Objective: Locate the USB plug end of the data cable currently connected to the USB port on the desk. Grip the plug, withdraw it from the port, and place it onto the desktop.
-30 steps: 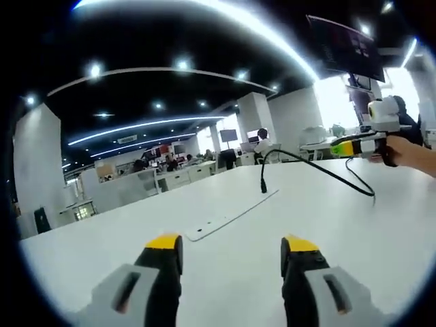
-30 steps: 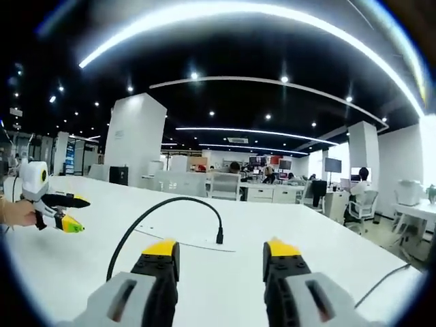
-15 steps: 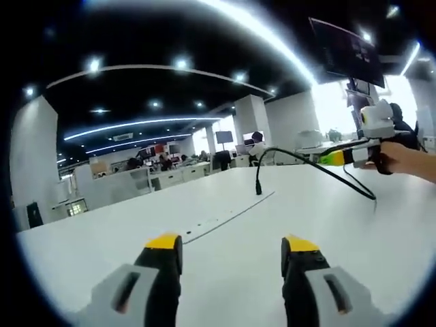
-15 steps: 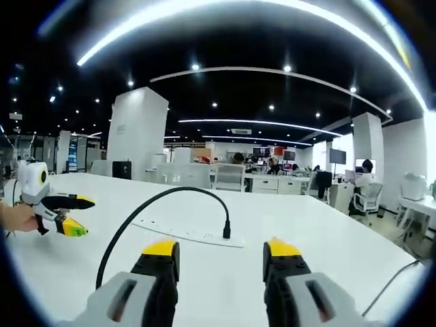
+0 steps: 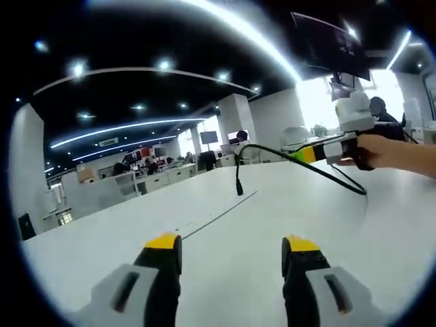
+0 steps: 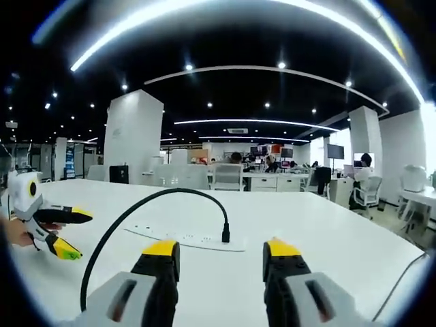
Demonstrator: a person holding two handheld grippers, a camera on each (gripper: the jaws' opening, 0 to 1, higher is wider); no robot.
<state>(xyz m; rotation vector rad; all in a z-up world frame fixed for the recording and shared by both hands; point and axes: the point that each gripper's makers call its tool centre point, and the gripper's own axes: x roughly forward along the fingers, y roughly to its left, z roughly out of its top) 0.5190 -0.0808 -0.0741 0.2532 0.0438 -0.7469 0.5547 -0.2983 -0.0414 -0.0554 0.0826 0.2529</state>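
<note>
White desk (image 6: 327, 238) surface spans the lower half of both views. A flat socket strip (image 6: 184, 239) lies at centre of the right gripper view; in the left gripper view it runs as a thin line at centre. A black cable (image 6: 136, 211) arches from the lower left up to the plug (image 6: 225, 236), which stands upright in the strip. The right gripper (image 6: 219, 253) sits at bottom centre, jaws apart, holding nothing. The left gripper (image 5: 231, 248) likewise has its jaws apart with nothing between them; it also appears at the left edge of the right gripper view.
</note>
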